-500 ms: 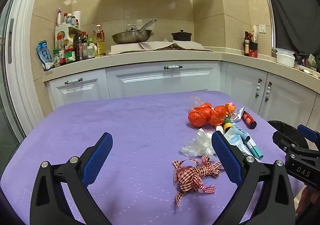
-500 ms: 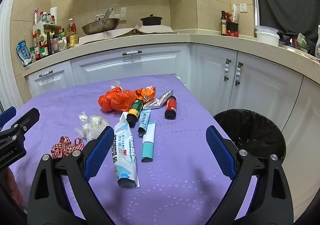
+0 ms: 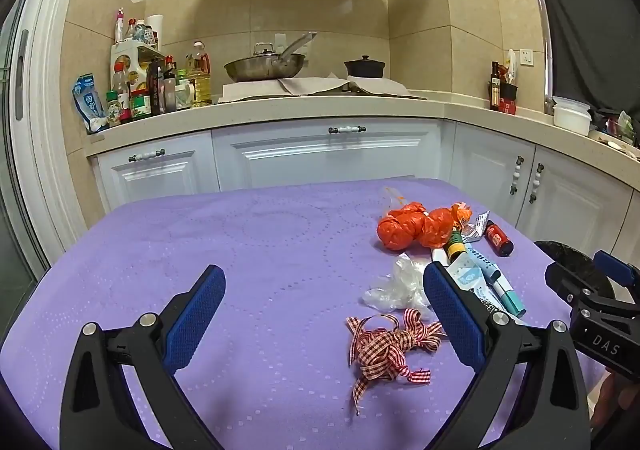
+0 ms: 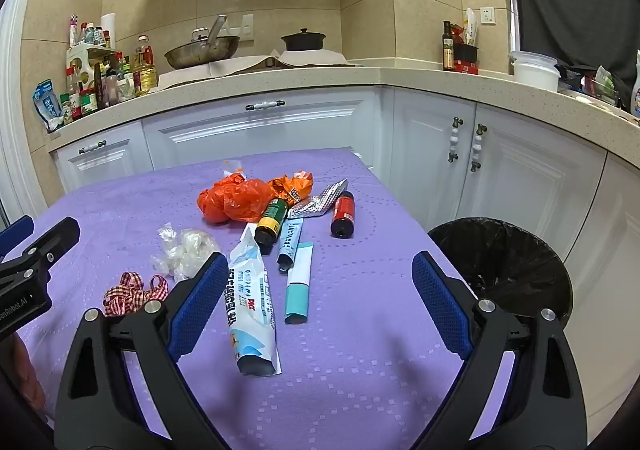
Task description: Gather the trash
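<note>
Between the earlier views and this moment almost nothing has shifted: both tongs hover at the near side of the table, tipped slightly downward, and every piece of litter lies where it lay. The collection has therefore not begun; no item is lifted and, by the look of it, the bin has received nothing.

**State of the tongs.** The left gripper (image 3: 322, 312) stands with its jaws wide apart and nothing between the pads. The right gripper (image 4: 318, 302) is likewise spread wide and empty, although a white-and-blue pouch (image 4: 250, 302) lies on the cloth just under and beside its left finger.

**Location of the trash.** All of it sits on the purple tablecloth (image 4: 360, 390), gathered toward the table's right half:
- a checked ribbon (image 3: 386, 346), nearest the left gripper;
- a clear plastic wrap (image 3: 394, 284), just beyond the ribbon;
- an orange bag (image 4: 234, 200) at the far end of the heap;
- a green-capped bottle (image 4: 270, 220), a red bottle (image 4: 343, 212), a foil strip (image 4: 320, 202) and two tubes, one of them a teal tube (image 4: 299, 282), close together in the middle.

**Edges and clearance.** The bin (image 4: 504, 262), lined in black, stands on the floor just off the table's right edge, below the tabletop and close to the white cabinets (image 4: 520, 170). The right gripper appears to have a short, unobstructed path to it. The table's left half is bare cloth, giving the left gripper free room. The two grippers work side by side, so crossing paths over the heap is the likeliest point of interference.
</note>
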Demonstrator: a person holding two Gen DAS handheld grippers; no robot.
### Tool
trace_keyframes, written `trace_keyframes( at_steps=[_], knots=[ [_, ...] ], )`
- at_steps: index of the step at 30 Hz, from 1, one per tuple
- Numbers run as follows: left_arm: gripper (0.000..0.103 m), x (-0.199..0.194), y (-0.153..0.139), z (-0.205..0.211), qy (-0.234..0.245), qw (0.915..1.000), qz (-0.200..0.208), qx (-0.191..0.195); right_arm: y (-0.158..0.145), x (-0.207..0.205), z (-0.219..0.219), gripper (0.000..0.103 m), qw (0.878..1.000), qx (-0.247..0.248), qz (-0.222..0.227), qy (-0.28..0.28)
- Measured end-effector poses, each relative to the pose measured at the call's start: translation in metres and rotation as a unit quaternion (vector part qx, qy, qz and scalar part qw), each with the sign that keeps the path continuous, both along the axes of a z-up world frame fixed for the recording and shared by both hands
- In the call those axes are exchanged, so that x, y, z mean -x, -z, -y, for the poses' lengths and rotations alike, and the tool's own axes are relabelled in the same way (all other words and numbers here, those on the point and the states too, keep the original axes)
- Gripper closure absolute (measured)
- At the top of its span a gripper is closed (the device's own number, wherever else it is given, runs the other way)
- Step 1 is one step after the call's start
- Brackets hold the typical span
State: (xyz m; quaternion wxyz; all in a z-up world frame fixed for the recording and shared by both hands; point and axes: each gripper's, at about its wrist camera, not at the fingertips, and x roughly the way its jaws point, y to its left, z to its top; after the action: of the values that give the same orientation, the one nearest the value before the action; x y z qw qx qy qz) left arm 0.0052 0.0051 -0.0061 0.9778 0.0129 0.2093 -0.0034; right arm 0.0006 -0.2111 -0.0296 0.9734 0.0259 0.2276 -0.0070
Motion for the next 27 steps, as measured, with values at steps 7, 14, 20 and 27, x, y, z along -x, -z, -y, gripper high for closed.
trace_keyframes(
  at_steps=[7,14,20,27],
  knots=[
    [0.007,0.0008,-0.0027,-0.0004,0.000,1.0000,0.000,0.000,0.0001,-0.0001,-0.0001,0.012,1.000,0.000,0.000,0.000],
    [0.007,0.0005,-0.0021,-0.0005,-0.001,1.0000,0.000,0.001,-0.0004,0.0003,0.0003,0.012,1.000,0.000,0.000,0.001],
    [0.007,0.0005,-0.0006,-0.0009,-0.002,1.0000,0.000,0.002,-0.0006,0.0000,0.0004,0.012,1.000,0.000,0.002,0.001],
    [0.007,0.0010,0.0004,-0.0005,-0.002,1.0000,0.000,0.002,-0.0041,0.0001,0.0016,0.012,1.000,0.000,0.003,0.002]
  ],
)
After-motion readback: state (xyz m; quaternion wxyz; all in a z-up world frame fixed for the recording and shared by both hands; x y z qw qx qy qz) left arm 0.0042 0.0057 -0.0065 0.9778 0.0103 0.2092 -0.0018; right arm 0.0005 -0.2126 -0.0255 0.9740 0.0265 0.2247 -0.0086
